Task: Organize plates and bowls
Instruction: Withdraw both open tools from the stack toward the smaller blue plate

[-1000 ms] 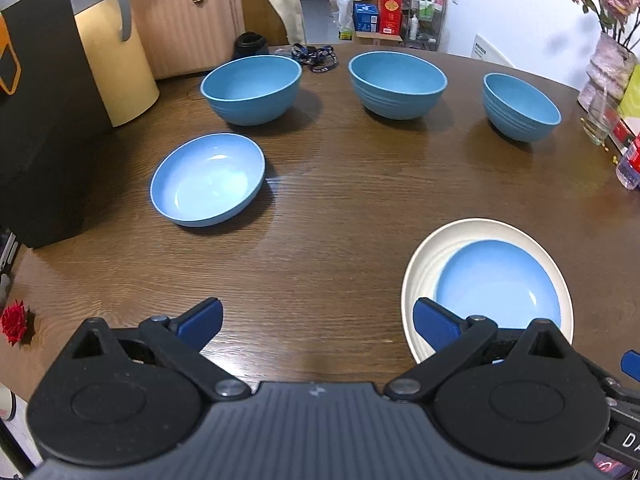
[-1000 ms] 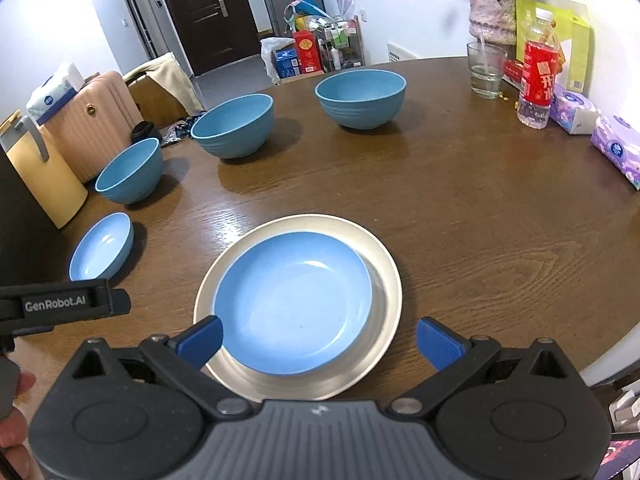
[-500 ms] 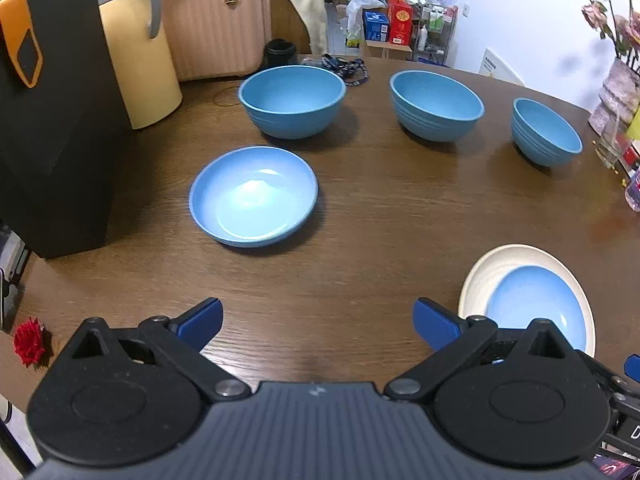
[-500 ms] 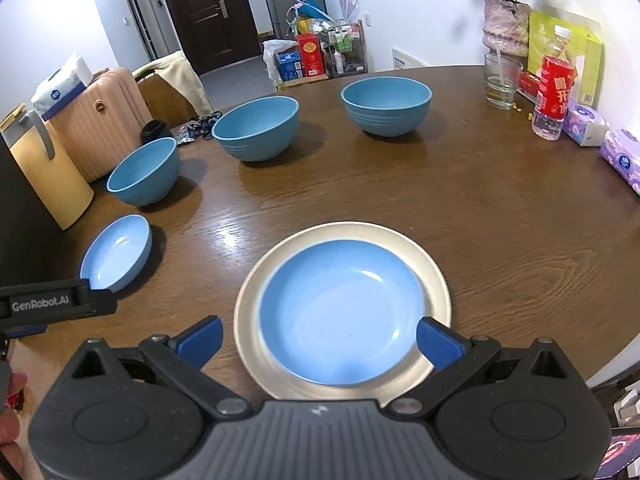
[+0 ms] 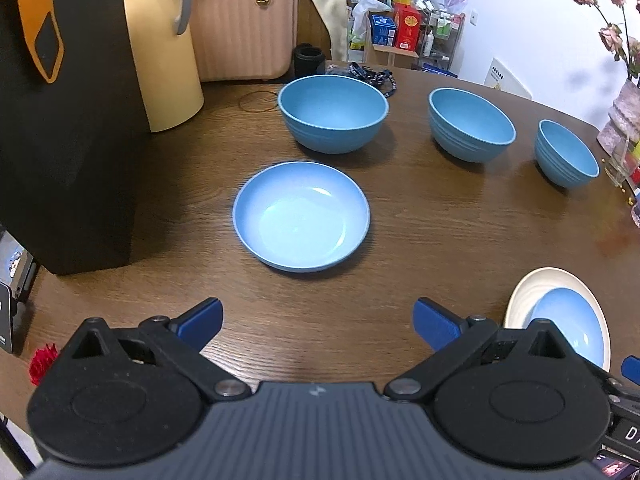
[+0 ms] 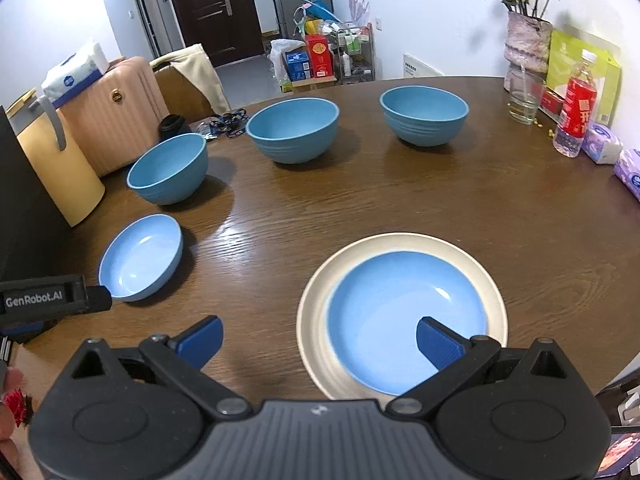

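A shallow blue plate (image 5: 301,216) lies alone on the brown table, straight ahead of my open, empty left gripper (image 5: 316,322); it also shows in the right wrist view (image 6: 141,258). A second blue plate (image 6: 406,320) lies stacked in a cream plate (image 6: 496,280), under my open, empty right gripper (image 6: 320,338); the stack shows at the left wrist view's right edge (image 5: 568,320). Three deep blue bowls stand in a row at the back: left (image 5: 333,112), middle (image 5: 471,128), right (image 5: 566,158).
A black paper bag (image 5: 68,120), a yellow container (image 5: 164,60) and a pink suitcase (image 5: 240,20) stand at the left. A vase (image 6: 524,40), glass (image 6: 525,98), red bottle (image 6: 576,116) and tissue packs (image 6: 628,168) line the right edge. A red flower (image 5: 42,360) lies near left.
Both grippers have swung left and pulled back. The lone blue plate now sits centred ahead of the left gripper; the stacked plates have slid to the right in both views.
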Tool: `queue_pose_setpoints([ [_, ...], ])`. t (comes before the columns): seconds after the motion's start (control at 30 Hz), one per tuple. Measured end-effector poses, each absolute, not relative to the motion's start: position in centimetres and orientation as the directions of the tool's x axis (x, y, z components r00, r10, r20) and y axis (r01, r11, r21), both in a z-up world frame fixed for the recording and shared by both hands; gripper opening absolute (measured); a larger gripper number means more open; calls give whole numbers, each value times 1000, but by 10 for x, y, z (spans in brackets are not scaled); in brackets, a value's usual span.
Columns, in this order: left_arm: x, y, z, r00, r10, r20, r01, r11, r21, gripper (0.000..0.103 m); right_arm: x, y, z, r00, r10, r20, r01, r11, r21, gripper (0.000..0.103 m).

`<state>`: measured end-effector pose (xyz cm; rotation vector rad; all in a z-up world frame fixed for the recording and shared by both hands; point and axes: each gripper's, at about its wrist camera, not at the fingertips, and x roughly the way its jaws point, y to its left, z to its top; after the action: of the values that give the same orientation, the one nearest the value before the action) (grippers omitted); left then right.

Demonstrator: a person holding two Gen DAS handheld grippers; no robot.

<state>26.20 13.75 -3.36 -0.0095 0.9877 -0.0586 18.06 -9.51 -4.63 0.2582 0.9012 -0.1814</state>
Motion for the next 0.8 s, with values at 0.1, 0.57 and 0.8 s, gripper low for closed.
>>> queue_pose_setpoints([
  [0.1,268,149,-33,547,-55,-836,42,998,-39,103,186,-83,-45,605,-47,-794,256,957,138,103],
  [0.57,295,195,-39,525,-68,-848,33,998,-59,103,215,-41,-45,572,-66,-818,239,967,89,103],
  [0.8,316,211,-42,523,-74,-849,36,997,-64,103,237,-20,-48,553,-64,-831,231,970,79,103],
])
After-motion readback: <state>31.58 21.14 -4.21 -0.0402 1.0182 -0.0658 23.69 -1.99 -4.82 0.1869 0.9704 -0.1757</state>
